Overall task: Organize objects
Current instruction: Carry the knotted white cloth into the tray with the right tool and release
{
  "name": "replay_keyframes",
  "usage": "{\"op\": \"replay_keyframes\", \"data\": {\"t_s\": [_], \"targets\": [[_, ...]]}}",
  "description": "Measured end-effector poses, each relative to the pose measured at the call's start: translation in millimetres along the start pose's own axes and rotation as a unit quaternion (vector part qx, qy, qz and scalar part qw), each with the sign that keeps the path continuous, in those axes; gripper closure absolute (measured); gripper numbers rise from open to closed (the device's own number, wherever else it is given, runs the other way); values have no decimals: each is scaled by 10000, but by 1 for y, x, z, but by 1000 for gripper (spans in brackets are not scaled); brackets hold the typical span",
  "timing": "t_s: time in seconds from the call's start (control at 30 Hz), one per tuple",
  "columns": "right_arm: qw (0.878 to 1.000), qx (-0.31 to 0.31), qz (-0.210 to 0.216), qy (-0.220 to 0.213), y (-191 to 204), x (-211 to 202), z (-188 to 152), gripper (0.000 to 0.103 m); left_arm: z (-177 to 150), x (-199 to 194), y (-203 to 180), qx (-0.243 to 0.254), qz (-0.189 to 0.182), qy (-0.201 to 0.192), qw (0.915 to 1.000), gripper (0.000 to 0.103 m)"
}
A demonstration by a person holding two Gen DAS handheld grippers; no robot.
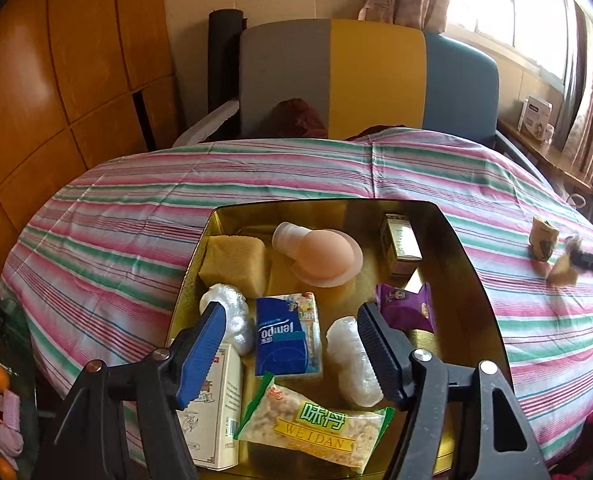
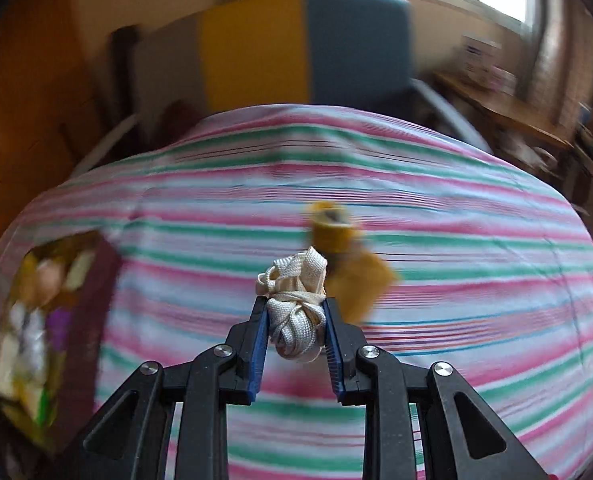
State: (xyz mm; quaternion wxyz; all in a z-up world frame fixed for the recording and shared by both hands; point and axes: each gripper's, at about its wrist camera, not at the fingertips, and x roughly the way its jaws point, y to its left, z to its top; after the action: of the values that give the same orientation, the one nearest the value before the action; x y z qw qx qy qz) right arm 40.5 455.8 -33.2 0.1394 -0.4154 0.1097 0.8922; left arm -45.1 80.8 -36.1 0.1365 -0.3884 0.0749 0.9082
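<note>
Right gripper (image 2: 294, 334) is clamped on a knotted bundle of cream webbing (image 2: 296, 308), carried clear of the striped tablecloth (image 2: 456, 280) and to the right of the gold tray (image 1: 468, 280); that view is blurred. Left gripper (image 1: 292, 336) hangs with jaws wide and nothing between the pads, over the near half of the tray.

Already inside the tray: yellow sponge (image 1: 234, 258), pink silicone piece (image 1: 324, 254), small carton (image 1: 400, 244), purple packet (image 1: 408, 308), blue tissue pack (image 1: 288, 332), two clear wrapped bundles (image 1: 352, 360), white box (image 1: 216, 404) and snack bag (image 1: 316, 428).

Outstanding, by my judgement: the webbing is not yet deposited, and a tan roll (image 2: 332, 232) and a tan scrap (image 2: 360, 284) lie on the cloth right of the tray. Task appears largely complete, with a few items remaining.
</note>
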Motion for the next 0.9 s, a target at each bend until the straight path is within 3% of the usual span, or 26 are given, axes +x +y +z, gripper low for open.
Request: {"op": "replay_keyframes", "data": {"t_s": [0.1,0.23,0.37,0.57,0.7,0.9], "targets": [[9956,-715,605,66,71,-9,-8,77,0,-2,9,-93,30,-38,9999,34],[9783,-1553,1352,248,157,-17,-29,77,-3,-5,23,-217,106,-77,9997,34],[9605,-2135,1693,561,214,-8,-53,77,-7,-5,37,-301,173,-61,9994,34],[9410,-2771,1634,1049,266,20,-80,76,-16,0,49,-411,196,71,9989,34],[9371,-2885,1511,1257,272,39,-90,74,-18,2,50,-419,153,109,9989,34],[9381,-2780,1659,1235,263,37,-88,43,-20,3,46,-372,24,134,9992,34]]}}
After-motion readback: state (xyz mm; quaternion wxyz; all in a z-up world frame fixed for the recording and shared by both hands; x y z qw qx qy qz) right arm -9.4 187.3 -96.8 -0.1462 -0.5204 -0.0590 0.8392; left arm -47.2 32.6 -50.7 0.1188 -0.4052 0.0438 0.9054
